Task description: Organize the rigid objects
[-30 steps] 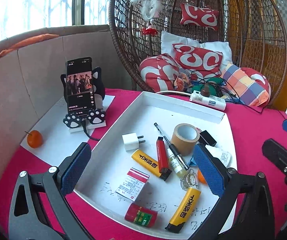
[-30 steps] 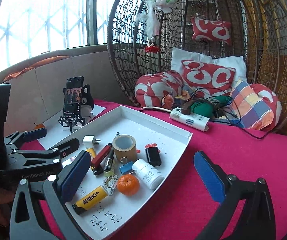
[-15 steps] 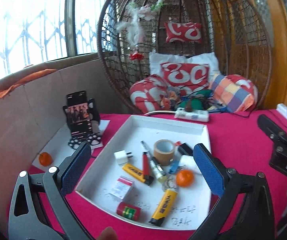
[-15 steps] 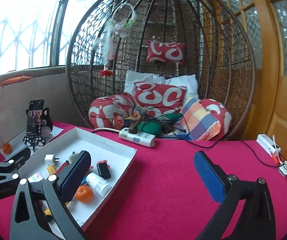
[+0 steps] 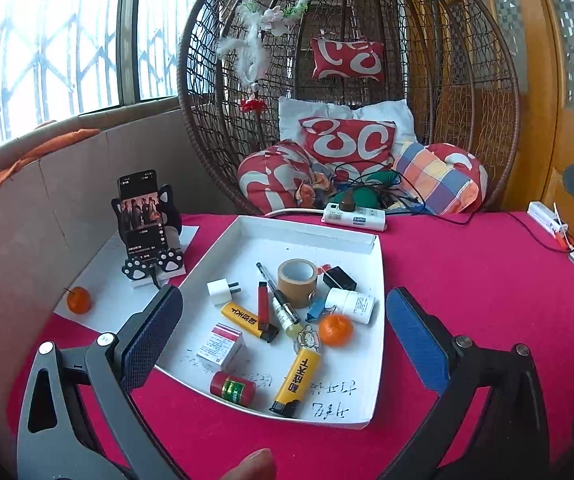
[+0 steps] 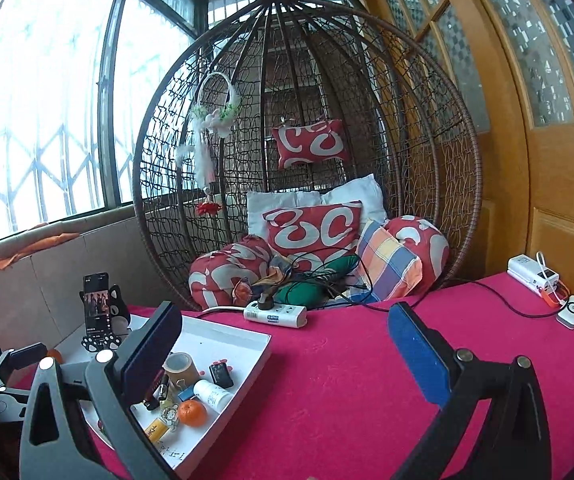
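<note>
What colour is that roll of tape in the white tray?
The round roll of tape is brown with a pale grey inner core, seen best in the left wrist view.

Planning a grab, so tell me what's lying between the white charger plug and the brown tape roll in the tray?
In the left wrist view, a red lighter and a pen lie between the charger plug and tape roll.

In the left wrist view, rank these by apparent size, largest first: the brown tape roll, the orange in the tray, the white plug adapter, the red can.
1. Brown tape roll
2. Red can, though it lies nearer the camera, which may flatter it
3. Orange
4. White plug adapter

Can and orange look close; treat their order as unsure.
</note>
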The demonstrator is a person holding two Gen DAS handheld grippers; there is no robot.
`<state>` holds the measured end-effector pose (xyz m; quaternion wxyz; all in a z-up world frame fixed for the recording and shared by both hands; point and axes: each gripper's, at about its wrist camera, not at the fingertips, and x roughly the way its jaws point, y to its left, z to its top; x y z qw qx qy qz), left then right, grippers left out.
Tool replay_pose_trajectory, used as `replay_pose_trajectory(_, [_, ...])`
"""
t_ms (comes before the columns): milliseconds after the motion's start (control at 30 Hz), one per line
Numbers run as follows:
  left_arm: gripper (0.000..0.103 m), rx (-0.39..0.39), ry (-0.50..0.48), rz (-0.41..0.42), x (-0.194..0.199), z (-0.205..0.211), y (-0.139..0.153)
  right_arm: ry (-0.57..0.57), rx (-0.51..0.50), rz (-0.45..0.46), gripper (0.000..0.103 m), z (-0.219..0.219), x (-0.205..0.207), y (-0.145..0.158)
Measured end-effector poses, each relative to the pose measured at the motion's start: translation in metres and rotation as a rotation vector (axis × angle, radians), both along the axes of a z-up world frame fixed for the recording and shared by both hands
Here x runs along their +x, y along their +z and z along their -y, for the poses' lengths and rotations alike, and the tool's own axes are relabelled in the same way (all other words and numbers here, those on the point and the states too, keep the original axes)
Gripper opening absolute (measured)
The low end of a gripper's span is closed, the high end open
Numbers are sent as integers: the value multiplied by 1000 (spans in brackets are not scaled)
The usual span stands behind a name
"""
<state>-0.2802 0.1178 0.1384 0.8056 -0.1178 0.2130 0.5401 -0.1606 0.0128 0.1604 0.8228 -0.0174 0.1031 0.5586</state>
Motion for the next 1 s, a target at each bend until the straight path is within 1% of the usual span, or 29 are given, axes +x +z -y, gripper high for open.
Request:
replay_pose_trajectory(167, [103, 7, -4, -32, 0, 14, 1, -17, 21, -71, 103, 21, 16, -2])
replay_pose_trajectory(333, [103, -48, -25, -8, -2, 22, 2, -57, 18, -124, 103, 37, 27, -11])
replay_pose_trajectory(500, [103, -78, -36, -6, 4, 28, 7, -77, 21, -111, 103, 45, 26, -12])
replay_pose_trajectory(633, [103, -66, -32, -11, 6, 34, 10, -69, 33, -99, 103, 50, 23, -11])
replay_pose_trajectory(1000, [103, -88, -36, 0, 4, 42, 11, -48, 23, -109, 103, 56, 21, -14])
